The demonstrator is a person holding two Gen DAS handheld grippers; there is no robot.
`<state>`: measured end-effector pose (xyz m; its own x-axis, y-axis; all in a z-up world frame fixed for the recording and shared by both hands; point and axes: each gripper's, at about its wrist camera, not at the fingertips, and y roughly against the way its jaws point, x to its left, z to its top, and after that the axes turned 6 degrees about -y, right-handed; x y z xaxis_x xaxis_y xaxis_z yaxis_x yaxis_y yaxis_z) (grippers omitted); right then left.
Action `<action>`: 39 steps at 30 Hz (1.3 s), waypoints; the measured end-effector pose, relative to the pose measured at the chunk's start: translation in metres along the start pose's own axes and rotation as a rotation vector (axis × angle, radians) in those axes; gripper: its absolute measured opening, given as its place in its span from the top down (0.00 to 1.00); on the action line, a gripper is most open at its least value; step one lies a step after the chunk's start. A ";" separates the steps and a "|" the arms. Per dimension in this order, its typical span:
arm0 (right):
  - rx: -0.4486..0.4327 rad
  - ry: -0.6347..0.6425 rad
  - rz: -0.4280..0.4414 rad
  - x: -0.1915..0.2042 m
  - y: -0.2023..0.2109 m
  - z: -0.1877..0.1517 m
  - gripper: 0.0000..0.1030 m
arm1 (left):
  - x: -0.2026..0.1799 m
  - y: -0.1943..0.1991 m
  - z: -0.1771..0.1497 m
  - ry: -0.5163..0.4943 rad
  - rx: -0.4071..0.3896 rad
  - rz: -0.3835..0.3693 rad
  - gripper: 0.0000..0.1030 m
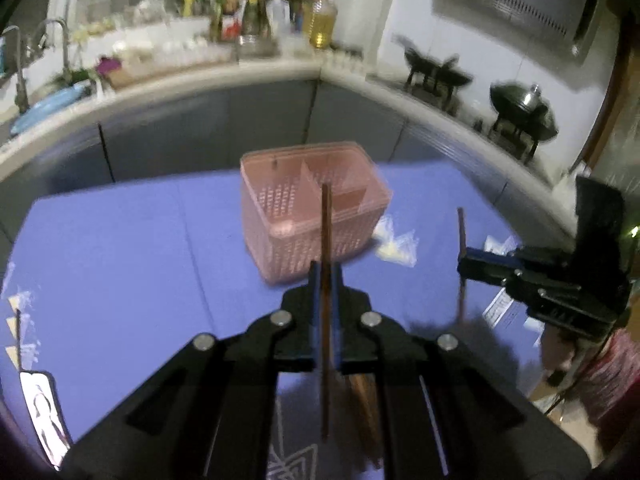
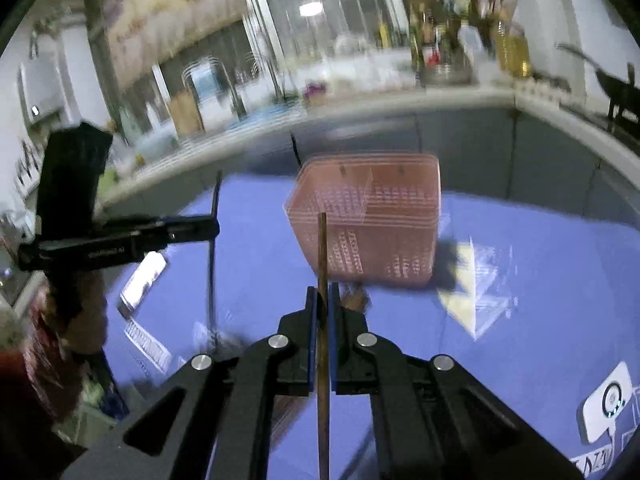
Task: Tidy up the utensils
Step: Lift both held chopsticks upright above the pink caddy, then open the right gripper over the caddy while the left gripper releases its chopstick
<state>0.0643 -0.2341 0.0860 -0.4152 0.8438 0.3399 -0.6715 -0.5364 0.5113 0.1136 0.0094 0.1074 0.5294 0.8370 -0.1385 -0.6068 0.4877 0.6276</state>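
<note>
A pink perforated utensil basket [image 1: 316,208] with inner dividers stands on the blue table; it also shows in the right wrist view [image 2: 368,224]. My left gripper [image 1: 325,276] is shut on a brown chopstick [image 1: 325,232], held upright just in front of the basket. My right gripper [image 2: 323,300] is shut on another brown chopstick [image 2: 322,248], also upright before the basket. Each gripper shows in the other's view, the right one [image 1: 466,268] at the right, the left one [image 2: 214,226] at the left. More brown chopsticks [image 1: 362,404] lie on the table under the left gripper.
Clear plastic wrappers [image 1: 396,244] lie beside the basket and also show in the right wrist view [image 2: 476,296]. A phone [image 1: 44,412] lies at the table's left edge. A kitchen counter [image 1: 240,80] with bottles, a sink and woks curves behind the table.
</note>
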 end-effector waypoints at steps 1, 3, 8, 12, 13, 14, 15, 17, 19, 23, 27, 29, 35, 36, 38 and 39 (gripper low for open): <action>-0.037 0.003 0.012 0.004 0.007 0.008 0.95 | -0.002 0.006 0.006 0.002 -0.022 -0.001 0.96; -0.092 0.009 0.020 0.010 0.012 0.028 0.95 | -0.003 0.024 0.022 0.009 -0.082 -0.004 0.96; -0.224 0.017 0.022 0.022 0.020 0.083 0.95 | -0.004 0.061 0.069 0.021 -0.218 0.022 0.96; -0.300 0.028 -0.012 0.022 0.009 0.128 0.95 | 0.005 0.064 0.105 0.034 -0.289 0.063 0.96; -0.311 0.034 -0.022 0.022 0.003 0.135 0.95 | 0.007 0.056 0.114 0.034 -0.288 0.083 0.96; -0.321 0.041 -0.035 0.020 -0.006 0.144 0.95 | 0.009 0.047 0.118 0.034 -0.280 0.096 0.96; -0.324 0.047 -0.045 0.018 -0.014 0.149 0.95 | 0.011 0.036 0.122 0.035 -0.267 0.112 0.96; -0.305 0.058 -0.065 0.013 -0.037 0.154 0.95 | 0.017 0.024 0.124 0.037 -0.250 0.131 0.96; -0.270 0.061 -0.086 0.007 -0.057 0.151 0.95 | 0.023 0.004 0.124 0.037 -0.221 0.146 0.96; -0.211 0.066 -0.100 -0.001 -0.080 0.132 0.95 | 0.030 -0.015 0.119 0.043 -0.194 0.138 0.96; -0.163 0.053 -0.109 -0.007 -0.092 0.115 0.95 | 0.033 -0.015 0.121 0.055 -0.204 0.114 0.96; -0.155 0.052 -0.111 -0.006 -0.093 0.112 0.95 | 0.033 -0.007 0.126 0.068 -0.225 0.090 0.96; -0.118 0.048 -0.129 -0.008 -0.101 0.109 0.95 | 0.032 0.005 0.134 0.061 -0.257 0.095 0.96; -0.113 0.045 -0.129 -0.008 -0.103 0.108 0.95 | 0.032 0.002 0.134 0.058 -0.253 0.099 0.96; -0.095 0.027 -0.102 -0.010 -0.107 0.103 0.95 | 0.031 -0.006 0.132 0.055 -0.236 0.114 0.96; -0.092 0.015 -0.090 -0.011 -0.107 0.103 0.94 | 0.031 -0.011 0.130 0.054 -0.226 0.120 0.96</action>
<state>0.2040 -0.1879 0.1082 -0.3593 0.8891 0.2835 -0.7596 -0.4551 0.4646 0.2134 -0.0022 0.1956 0.4173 0.9011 -0.1181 -0.7835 0.4225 0.4557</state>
